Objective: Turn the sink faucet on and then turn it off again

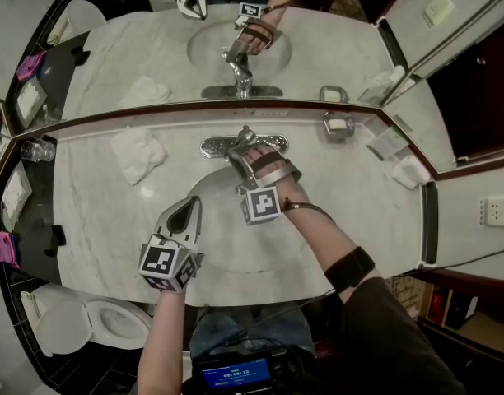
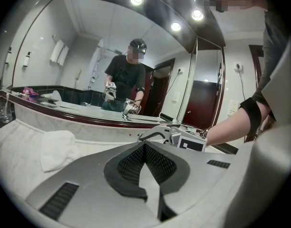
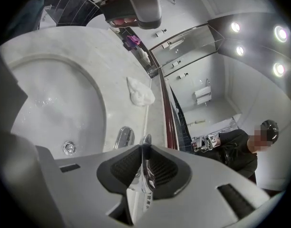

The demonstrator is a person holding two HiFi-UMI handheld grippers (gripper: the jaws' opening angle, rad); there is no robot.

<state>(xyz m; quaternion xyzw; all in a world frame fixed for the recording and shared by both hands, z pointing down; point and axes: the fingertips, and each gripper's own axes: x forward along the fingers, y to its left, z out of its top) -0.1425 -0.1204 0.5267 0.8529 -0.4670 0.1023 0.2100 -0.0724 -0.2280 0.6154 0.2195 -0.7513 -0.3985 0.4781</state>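
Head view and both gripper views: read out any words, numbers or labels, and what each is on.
No text reads clearly.
Blue screen on the black device: digits, too small to read.
White sticker on the chrome faucet handle in the right gripper: print too blurred to read.

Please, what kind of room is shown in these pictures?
Most likely a bathroom, perhaps in a hotel: a marble counter with a sink and chrome faucet, a wide mirror behind it, and a toilet beside the counter.
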